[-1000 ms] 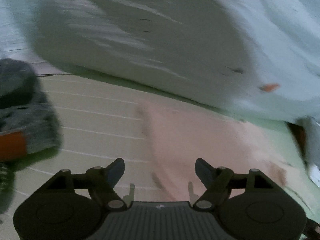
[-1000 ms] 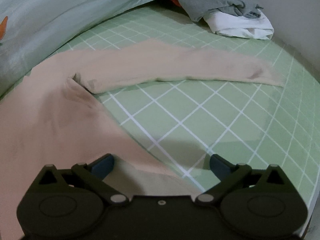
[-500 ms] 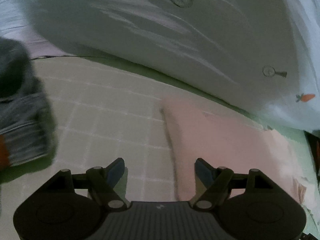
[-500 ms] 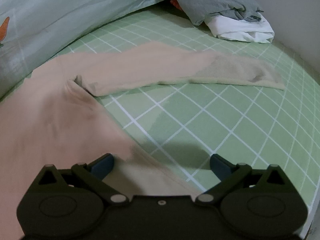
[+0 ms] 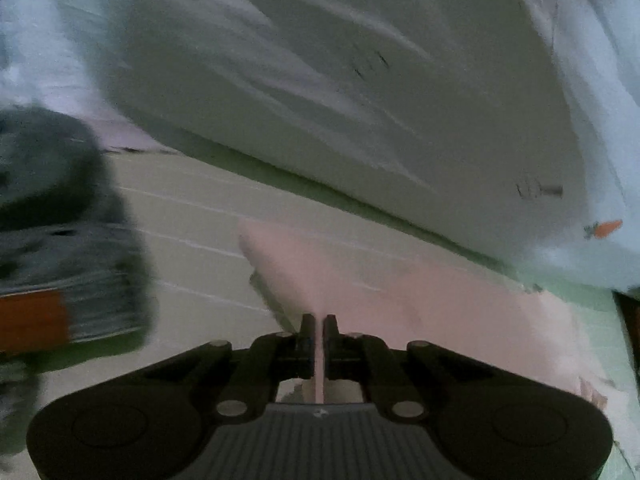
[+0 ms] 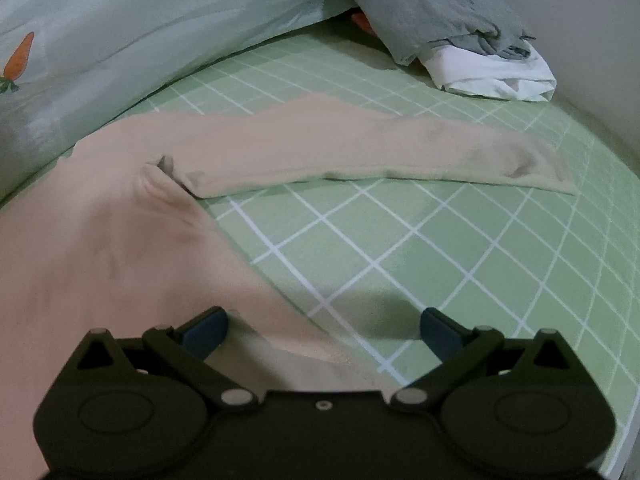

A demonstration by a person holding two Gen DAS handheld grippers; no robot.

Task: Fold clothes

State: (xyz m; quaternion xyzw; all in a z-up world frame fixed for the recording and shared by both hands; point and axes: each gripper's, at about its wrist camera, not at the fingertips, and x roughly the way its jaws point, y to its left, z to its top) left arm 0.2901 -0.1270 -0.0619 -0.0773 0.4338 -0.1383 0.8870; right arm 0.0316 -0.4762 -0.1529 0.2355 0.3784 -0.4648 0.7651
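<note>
Green checked bedsheet (image 6: 440, 248) is the work surface, with a big pale duvet with a carrot print (image 6: 120, 20) bunched along the 10 to 12 o'clock side of the right wrist view. The thing being folded is a peach long-sleeve top (image 6: 100, 248): its body fills the 7 to 10 o'clock part of that view and one sleeve (image 6: 360, 152) lies flat, stretched out toward 2 o'clock. Left gripper (image 5: 316, 328) has its jaws pinched shut on a thin ridge of that peach fabric (image 5: 320, 272), and the cloth peaks up toward 11 o'clock from the pinch, so my guess is it grabbed an edge or the other sleeve to carry it over the body. That view is pretty motion-blurred, so I can't tell exactly which part it has. Right gripper (image 6: 324, 326) is wide open, hovering right over the top's side edge at 6 o'clock, holding nothing; one blue pad (image 6: 206, 328) sits over the fabric, the other over bare sheet. Probably lined up to grab that edge for the fold. Off at 1 o'clock there's a pile of grey clothes (image 6: 432, 12) on something white (image 6: 492, 76), well apart from the top. Left view also shows a dark blurry bundle with an orange patch (image 5: 52, 240) at 9 o'clock, no idea what it is.
</note>
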